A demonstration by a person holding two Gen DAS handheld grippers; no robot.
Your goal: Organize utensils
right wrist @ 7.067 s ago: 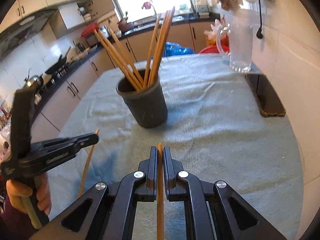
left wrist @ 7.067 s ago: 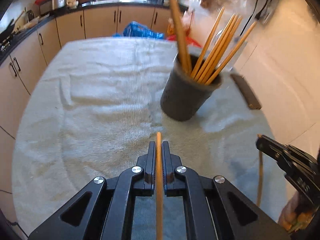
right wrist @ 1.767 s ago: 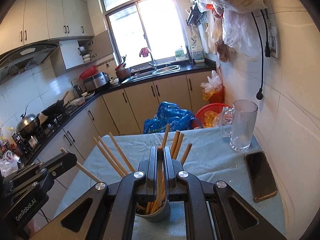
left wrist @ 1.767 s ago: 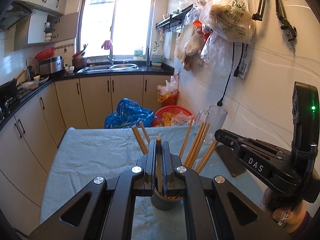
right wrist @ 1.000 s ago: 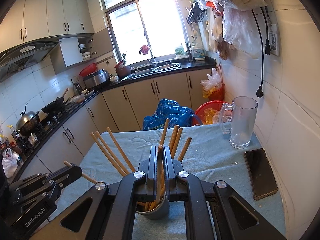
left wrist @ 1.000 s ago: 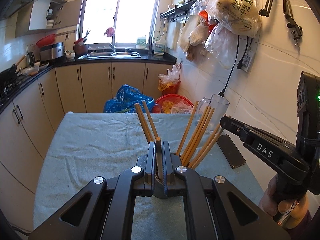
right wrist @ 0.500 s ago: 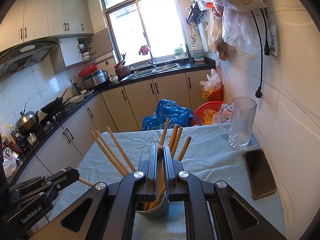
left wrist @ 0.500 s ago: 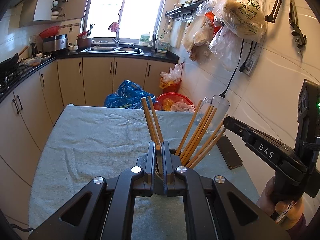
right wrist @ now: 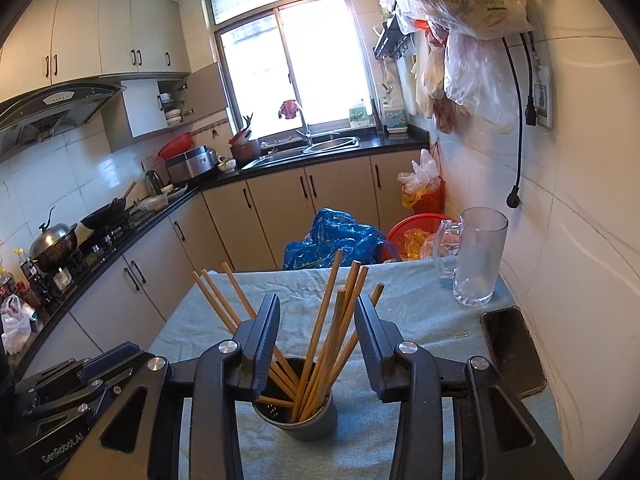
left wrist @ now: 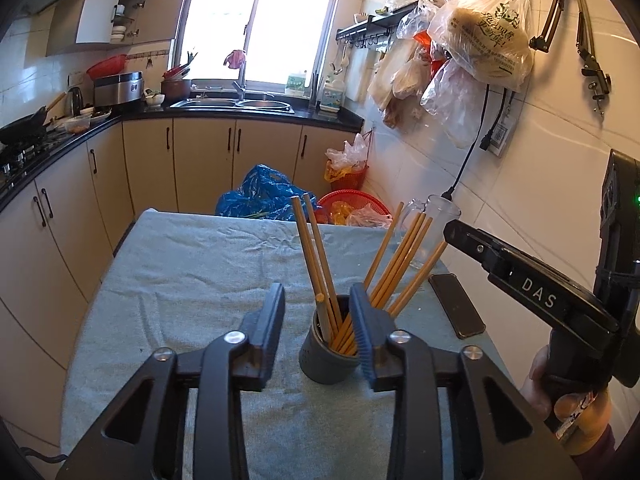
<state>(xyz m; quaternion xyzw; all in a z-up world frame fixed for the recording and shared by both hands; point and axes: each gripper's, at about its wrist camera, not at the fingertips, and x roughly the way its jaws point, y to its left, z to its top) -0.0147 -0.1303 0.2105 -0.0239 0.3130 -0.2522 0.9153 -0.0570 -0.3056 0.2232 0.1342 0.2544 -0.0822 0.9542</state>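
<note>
A dark grey utensil cup [left wrist: 326, 364] stands on the towel-covered table and holds several wooden chopsticks [left wrist: 400, 260]. It also shows in the right wrist view [right wrist: 308, 424] with the chopsticks [right wrist: 322, 320] fanned out. My left gripper [left wrist: 318, 300] is open and empty, just above the cup, its jaws on either side of it. My right gripper [right wrist: 316, 308] is open and empty, also above the cup. The right gripper's body [left wrist: 532, 288] shows at the right of the left wrist view; the left gripper's body [right wrist: 72, 384] shows at the lower left of the right wrist view.
A glass mug [right wrist: 478, 258] stands at the table's far right by the wall. A black phone [right wrist: 512, 350] lies on the table's right side. The blue-grey towel [left wrist: 208, 264] covers the table. Kitchen cabinets and a blue bag [left wrist: 260, 196] lie beyond.
Both grippers have opened. The chopstick each one held now stands in the cup with the others.
</note>
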